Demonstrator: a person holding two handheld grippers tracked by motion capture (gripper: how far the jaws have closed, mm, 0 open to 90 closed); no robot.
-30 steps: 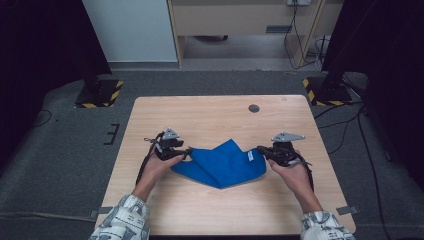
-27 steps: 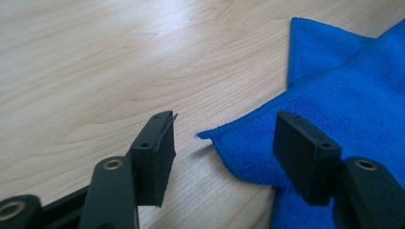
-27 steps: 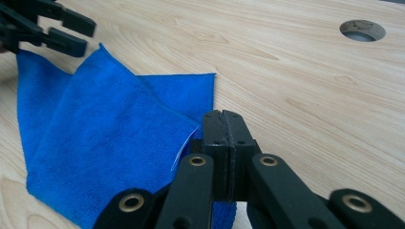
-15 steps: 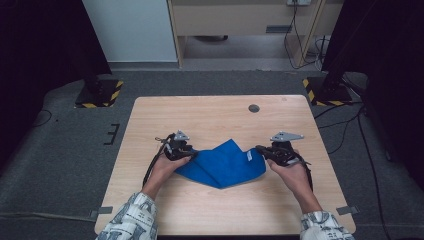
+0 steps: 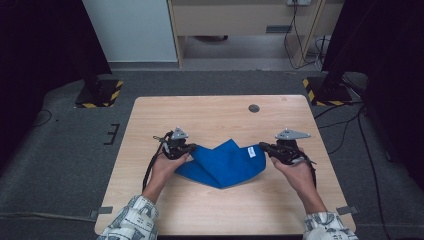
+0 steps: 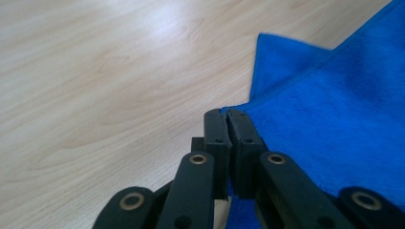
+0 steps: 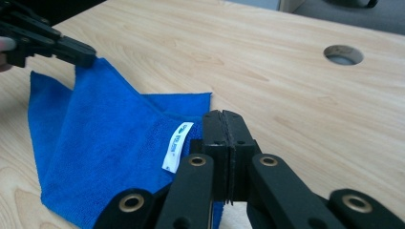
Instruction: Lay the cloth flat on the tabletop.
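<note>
Left gripper (image 5: 192,148), jaws just closed, and right gripper (image 5: 264,147) each pinch a blue cloth (image 5: 222,165) corner; table hole (image 5: 254,108) at 1 o'clock, nothing blocking.

The left gripper (image 5: 190,148) moved in to the blue cloth's (image 5: 222,165) left corner, and its jaws have just been closing, pinching that corner and raising it off the table (image 5: 210,112).
</note>
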